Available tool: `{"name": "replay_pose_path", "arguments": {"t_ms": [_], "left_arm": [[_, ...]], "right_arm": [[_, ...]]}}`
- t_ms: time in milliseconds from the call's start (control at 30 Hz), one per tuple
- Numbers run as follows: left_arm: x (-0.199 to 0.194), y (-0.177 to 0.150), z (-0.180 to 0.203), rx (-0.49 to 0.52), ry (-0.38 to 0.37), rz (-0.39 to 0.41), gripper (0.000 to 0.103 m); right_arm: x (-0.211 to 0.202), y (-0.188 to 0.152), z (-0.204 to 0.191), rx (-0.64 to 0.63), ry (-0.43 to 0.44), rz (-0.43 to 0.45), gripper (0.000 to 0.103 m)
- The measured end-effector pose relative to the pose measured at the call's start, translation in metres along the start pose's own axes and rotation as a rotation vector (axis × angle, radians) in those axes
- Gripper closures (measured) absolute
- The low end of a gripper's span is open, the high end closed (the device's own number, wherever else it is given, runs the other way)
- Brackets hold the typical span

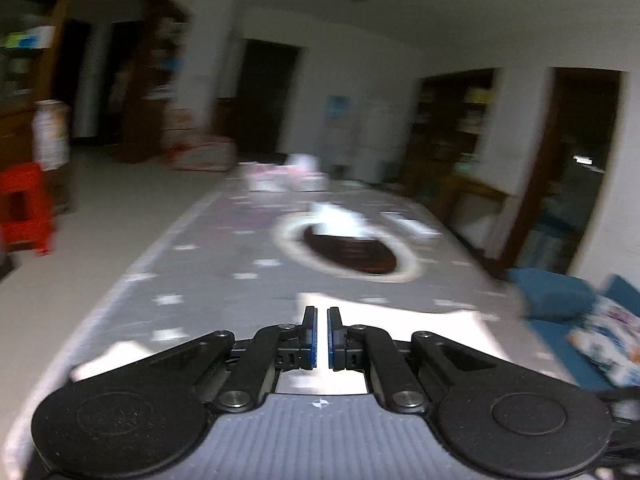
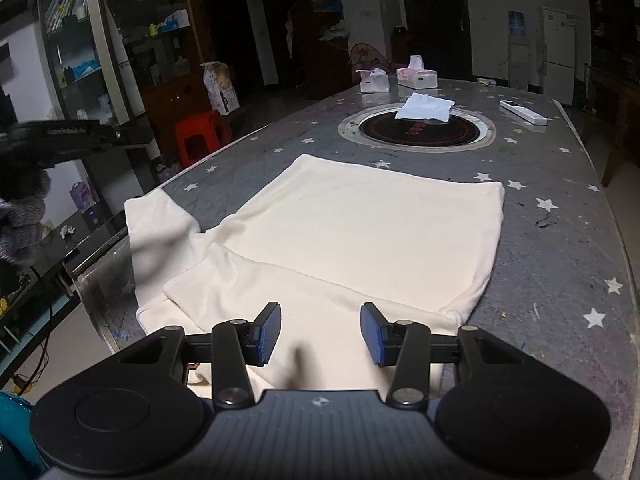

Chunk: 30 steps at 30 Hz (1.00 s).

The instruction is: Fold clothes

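Observation:
A cream-white long-sleeved top lies spread flat on the grey star-print table, one sleeve running toward the table's left edge. My right gripper hovers open over the top's near edge, with only the cloth lying beneath its blue pads. My left gripper is shut with nothing seen between its pads, and its view is blurred. It looks along the table over the white top. In the right wrist view the left gripper is held up off the table at the far left, with no cloth hanging from it.
A round dark hotplate is set into the table beyond the top, with a folded white cloth on it. Tissue boxes and a white remote lie farther back. A red stool stands left of the table and blue cushions lie to its right.

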<state>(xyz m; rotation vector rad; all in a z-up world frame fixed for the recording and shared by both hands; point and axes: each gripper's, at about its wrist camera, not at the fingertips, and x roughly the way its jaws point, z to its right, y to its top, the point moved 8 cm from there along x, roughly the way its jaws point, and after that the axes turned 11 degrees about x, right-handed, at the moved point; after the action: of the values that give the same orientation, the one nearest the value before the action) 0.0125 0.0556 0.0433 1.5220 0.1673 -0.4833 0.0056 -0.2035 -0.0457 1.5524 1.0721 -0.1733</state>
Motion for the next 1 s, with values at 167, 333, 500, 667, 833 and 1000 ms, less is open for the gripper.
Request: {"name": "replay_pose_path", "arguments": {"t_ms": [167, 333, 500, 667, 833, 1000], "left_arm": [[0.004, -0.002, 0.051, 0.076, -0.133, -0.001, 0.098], [0.012, -0.035, 0.037, 0.051, -0.012, -0.09, 0.096], [0.01, -0.069, -0.02, -0.045, 0.24, -0.182, 0.089], [0.01, -0.088, -0.061, -0.182, 0.374, -0.241, 0.081], [0.004, -0.102, -0.074, -0.271, 0.459, -0.263, 0.062], [0.005, -0.109, -0.088, -0.358, 0.469, -0.275, 0.056]], "right_arm": [[-0.007, 0.0, 0.01, 0.021, -0.015, 0.016, 0.059], [-0.011, 0.0, 0.015, 0.031, -0.012, 0.023, 0.059], [-0.003, -0.001, 0.012, 0.022, 0.002, 0.004, 0.059], [0.002, 0.0, 0.006, 0.011, 0.015, -0.003, 0.059], [0.005, -0.001, 0.004, 0.007, 0.012, -0.014, 0.059], [0.005, 0.001, 0.003, 0.002, 0.009, -0.014, 0.059]]}}
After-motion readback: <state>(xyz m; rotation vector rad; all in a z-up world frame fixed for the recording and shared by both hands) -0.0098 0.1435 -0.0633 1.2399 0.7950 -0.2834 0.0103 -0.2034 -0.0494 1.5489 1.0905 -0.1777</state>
